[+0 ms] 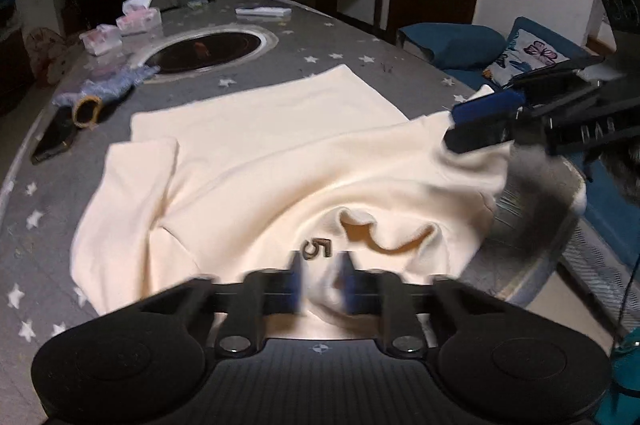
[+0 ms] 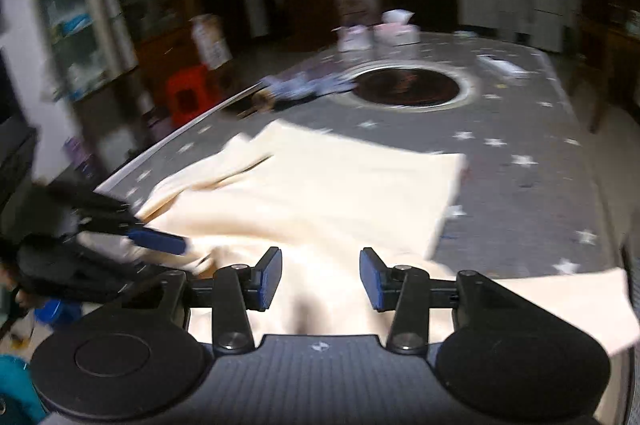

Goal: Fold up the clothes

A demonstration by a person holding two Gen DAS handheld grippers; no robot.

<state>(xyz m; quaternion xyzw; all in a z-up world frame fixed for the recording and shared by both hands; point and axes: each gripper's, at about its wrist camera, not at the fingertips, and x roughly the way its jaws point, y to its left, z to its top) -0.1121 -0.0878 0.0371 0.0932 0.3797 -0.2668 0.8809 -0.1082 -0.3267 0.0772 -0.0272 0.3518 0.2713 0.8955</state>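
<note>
A cream shirt (image 1: 280,153) lies spread on the grey star-patterned table (image 1: 40,265), collar (image 1: 384,237) toward me, with a dark "5" mark (image 1: 318,248) beside it. One sleeve (image 1: 140,165) is folded in at the left. My left gripper (image 1: 322,279) is blurred at the near hem by the collar, its jaws narrow and shut on a bunch of the fabric. In the right wrist view my right gripper (image 2: 320,279) stands open over the shirt (image 2: 340,193), nothing pinched. The right gripper (image 1: 456,123) sits at the shirt's right shoulder. The left gripper (image 2: 176,245) shows at the cloth's left edge.
A round black hob (image 1: 208,51) is set into the table's middle. Tissue packs (image 1: 138,17), a blue patterned cloth (image 1: 112,85), a yellow ring (image 1: 86,111) and a dark phone (image 1: 54,141) lie at the left. A blue sofa (image 1: 452,45) stands beyond the table's right edge.
</note>
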